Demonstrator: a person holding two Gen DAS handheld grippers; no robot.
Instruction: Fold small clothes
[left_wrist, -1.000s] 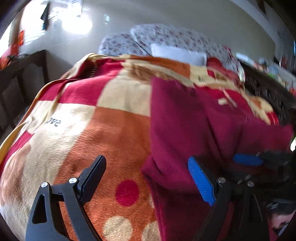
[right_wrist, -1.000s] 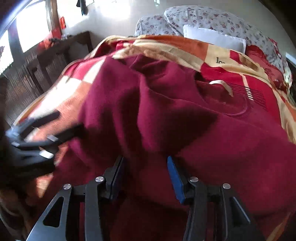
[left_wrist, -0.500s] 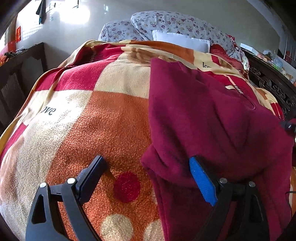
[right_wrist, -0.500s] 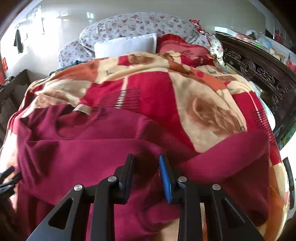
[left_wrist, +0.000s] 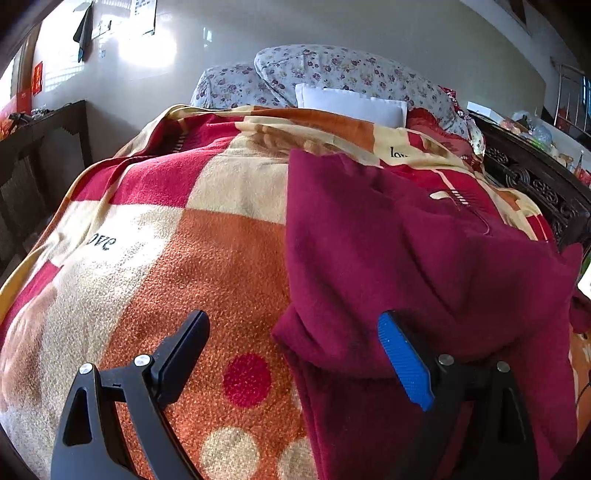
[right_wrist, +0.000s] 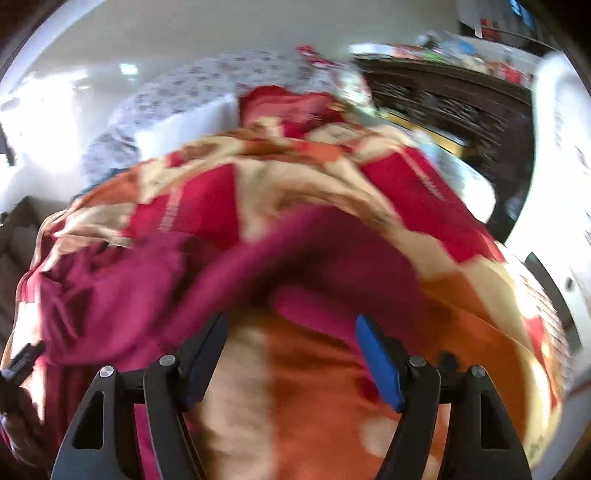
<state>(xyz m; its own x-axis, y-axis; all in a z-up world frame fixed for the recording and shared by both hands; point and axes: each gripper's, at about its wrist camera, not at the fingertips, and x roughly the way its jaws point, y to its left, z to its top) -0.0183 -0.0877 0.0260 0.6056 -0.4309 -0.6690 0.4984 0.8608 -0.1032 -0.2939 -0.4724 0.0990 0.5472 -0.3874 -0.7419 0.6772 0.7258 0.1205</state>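
A dark maroon garment (left_wrist: 399, 266) lies folded over on the checked blanket (left_wrist: 192, 258), on the right half of the left wrist view. My left gripper (left_wrist: 291, 347) is open and empty, its jaws wide; the garment's left edge bulges between them. In the blurred right wrist view the garment (right_wrist: 122, 280) lies at the left, and a sleeve (right_wrist: 314, 251) arcs across just beyond my right gripper (right_wrist: 290, 350), which is open and empty over bare blanket (right_wrist: 295, 406).
Floral pillows (left_wrist: 332, 74) and a white pillow (left_wrist: 351, 103) lie at the head of the bed. A dark carved wooden bed frame (left_wrist: 535, 184) runs along the right side. Dark furniture (left_wrist: 33, 155) stands to the left.
My right gripper has opened and let go of the garment, and has swung right over bare blanket. My left gripper has stayed open and nearly still.
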